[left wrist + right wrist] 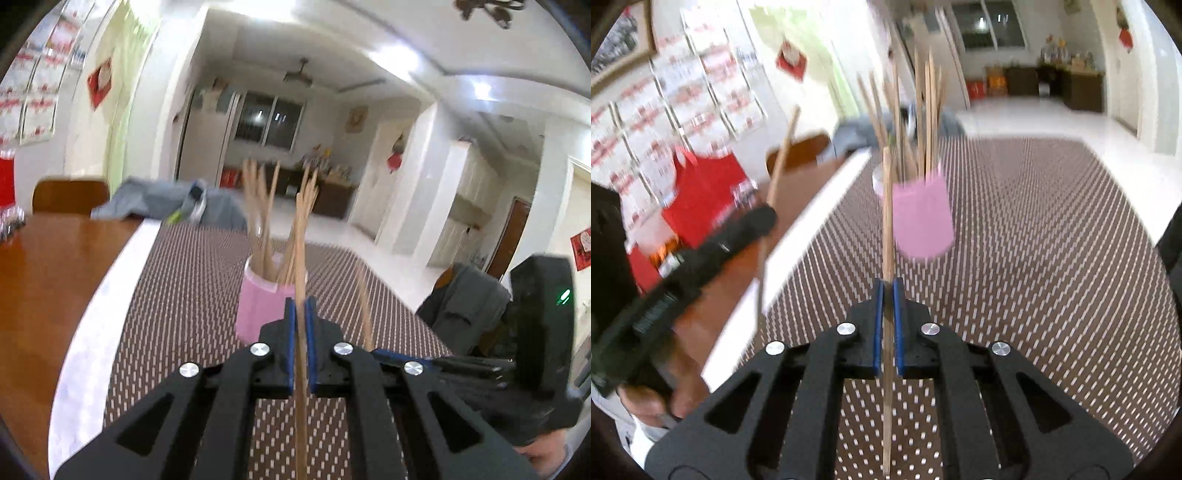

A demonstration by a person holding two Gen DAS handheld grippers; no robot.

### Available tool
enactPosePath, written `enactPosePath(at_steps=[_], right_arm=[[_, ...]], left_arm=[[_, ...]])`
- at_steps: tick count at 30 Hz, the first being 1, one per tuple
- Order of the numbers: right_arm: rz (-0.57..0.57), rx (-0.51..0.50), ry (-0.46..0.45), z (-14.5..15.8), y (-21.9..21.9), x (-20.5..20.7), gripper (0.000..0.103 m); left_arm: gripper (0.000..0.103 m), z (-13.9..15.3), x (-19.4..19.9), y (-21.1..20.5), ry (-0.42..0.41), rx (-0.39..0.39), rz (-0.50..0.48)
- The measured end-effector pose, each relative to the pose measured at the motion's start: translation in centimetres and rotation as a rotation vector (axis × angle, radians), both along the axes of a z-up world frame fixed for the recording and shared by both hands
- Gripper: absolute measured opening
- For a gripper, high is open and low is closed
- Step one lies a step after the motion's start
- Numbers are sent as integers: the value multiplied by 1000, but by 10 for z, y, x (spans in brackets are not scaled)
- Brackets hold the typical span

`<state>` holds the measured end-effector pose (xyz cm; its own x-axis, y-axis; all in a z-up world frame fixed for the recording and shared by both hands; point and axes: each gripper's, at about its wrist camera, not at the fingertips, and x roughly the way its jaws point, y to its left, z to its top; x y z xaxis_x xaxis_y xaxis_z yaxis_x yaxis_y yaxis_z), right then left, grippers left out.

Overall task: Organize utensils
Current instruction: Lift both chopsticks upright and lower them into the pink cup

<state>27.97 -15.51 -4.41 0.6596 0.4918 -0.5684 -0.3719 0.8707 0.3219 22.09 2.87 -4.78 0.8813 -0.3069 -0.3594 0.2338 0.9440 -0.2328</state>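
Note:
A pink cup (258, 306) holding several wooden chopsticks stands on the brown patterned mat (184, 295). My left gripper (301, 306) is shut on one wooden chopstick (301, 251), held just in front of the cup. The right gripper shows at the right of this view (395, 356) with its own chopstick (365, 306). In the right wrist view the cup (921, 218) is ahead; my right gripper (888, 286) is shut on a chopstick (887, 206) standing upright. The left gripper (753, 221) appears at left with its chopstick (783, 151).
The mat (1034, 240) covers a wooden table (44, 280) with a white strip along its edge. Grey cloth (155, 199) and a chair back (70, 195) lie at the far side. A red bag (701, 192) sits at left.

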Motion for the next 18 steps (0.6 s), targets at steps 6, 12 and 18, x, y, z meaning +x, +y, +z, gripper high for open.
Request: enactPosePath(at_steps=[6,12,18], right_arm=[[-37,108,-180,44,-16,0,6],[-90,139,-347,71,-23,18,6],[-172,165,-504,84,-22,33,6]], left_arm=[[6,26,12,-8,-158,4,4],[6,47,32,-7,-297,-28,36],[6,53,55,-10,-388,-55,92]])
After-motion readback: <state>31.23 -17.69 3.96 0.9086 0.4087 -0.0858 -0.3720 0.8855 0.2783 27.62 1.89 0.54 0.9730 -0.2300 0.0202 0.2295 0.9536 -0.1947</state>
